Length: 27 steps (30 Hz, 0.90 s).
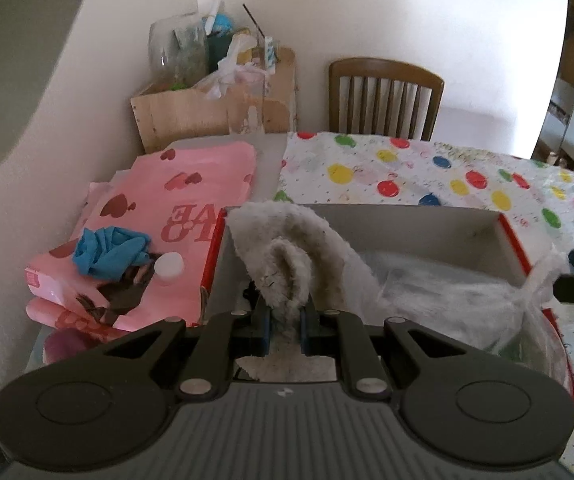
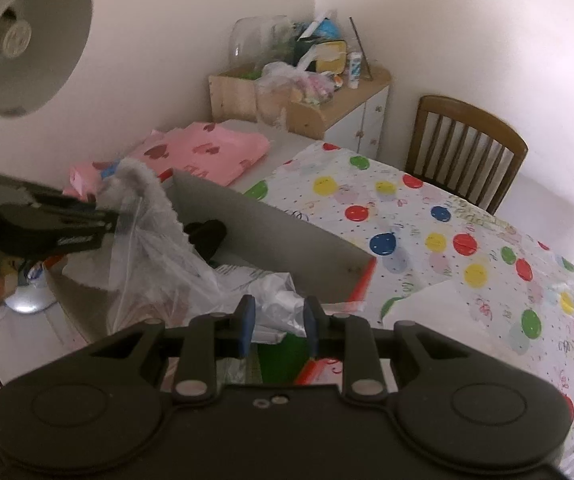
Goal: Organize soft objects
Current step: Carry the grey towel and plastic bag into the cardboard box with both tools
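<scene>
A fluffy grey-white cloth (image 1: 287, 248) stands bunched up over the left end of an open box with a red rim and grey inside (image 1: 407, 220). My left gripper (image 1: 285, 316) is shut on the cloth's lower fold. The right wrist view shows the same grip from the side, with the cloth (image 2: 143, 184) hanging from the left gripper (image 2: 115, 216). A clear plastic bag (image 1: 447, 292) holding pale soft stuff lies in the box. My right gripper (image 2: 279, 322) is shut on a crumpled part of that bag (image 2: 275, 300) above the box's near edge.
The table carries a polka-dot tablecloth (image 2: 467, 240). Left of the box lie a pink heart-print bag (image 1: 175, 200), a blue cloth (image 1: 107, 254) and a white cap (image 1: 170, 266). A wooden chair (image 1: 385, 96), a cluttered wooden cabinet (image 2: 311, 92) and a lamp shade (image 2: 27, 44) stand around.
</scene>
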{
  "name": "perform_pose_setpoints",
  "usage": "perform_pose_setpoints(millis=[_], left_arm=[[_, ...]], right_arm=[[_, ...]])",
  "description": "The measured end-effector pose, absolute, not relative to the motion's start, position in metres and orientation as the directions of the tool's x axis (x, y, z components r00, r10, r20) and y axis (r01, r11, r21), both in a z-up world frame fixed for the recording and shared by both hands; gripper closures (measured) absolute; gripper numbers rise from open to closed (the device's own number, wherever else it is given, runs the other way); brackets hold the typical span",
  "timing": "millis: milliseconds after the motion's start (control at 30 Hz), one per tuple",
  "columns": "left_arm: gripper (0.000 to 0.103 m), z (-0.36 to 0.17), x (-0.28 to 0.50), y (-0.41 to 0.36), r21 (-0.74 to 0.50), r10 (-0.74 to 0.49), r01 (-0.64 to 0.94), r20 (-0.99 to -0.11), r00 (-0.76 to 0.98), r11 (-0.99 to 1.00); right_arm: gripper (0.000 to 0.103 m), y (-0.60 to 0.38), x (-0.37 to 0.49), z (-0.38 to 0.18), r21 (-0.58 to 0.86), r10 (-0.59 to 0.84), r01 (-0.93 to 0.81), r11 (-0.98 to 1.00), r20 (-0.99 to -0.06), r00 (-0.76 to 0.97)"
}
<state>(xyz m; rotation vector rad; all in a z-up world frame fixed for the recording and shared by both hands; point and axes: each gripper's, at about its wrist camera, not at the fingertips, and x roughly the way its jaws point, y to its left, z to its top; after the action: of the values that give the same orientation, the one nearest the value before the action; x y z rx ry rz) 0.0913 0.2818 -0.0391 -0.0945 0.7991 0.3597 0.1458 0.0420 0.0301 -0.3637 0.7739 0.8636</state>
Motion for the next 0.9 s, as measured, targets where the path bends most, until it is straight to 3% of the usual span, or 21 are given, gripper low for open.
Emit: perform_pose_setpoints(millis=[500, 900], left_arm=[[0.09, -0.068, 0.132, 0.293, 0.081, 0.241, -0.284, -0.772, 0.588, 0.955], [0.09, -0.096, 0.151, 0.292, 0.103, 0.22, -0.247, -0.829, 0.514, 0.964]], right_arm=[[0.078, 0.085, 0.147, 0.005, -0.061, 0.494, -0.794, 0.605, -0.753, 0.435], [0.074, 0.086, 0.148, -0.001, -0.023, 0.497, -0.796, 0.605, -0.77, 0.4]])
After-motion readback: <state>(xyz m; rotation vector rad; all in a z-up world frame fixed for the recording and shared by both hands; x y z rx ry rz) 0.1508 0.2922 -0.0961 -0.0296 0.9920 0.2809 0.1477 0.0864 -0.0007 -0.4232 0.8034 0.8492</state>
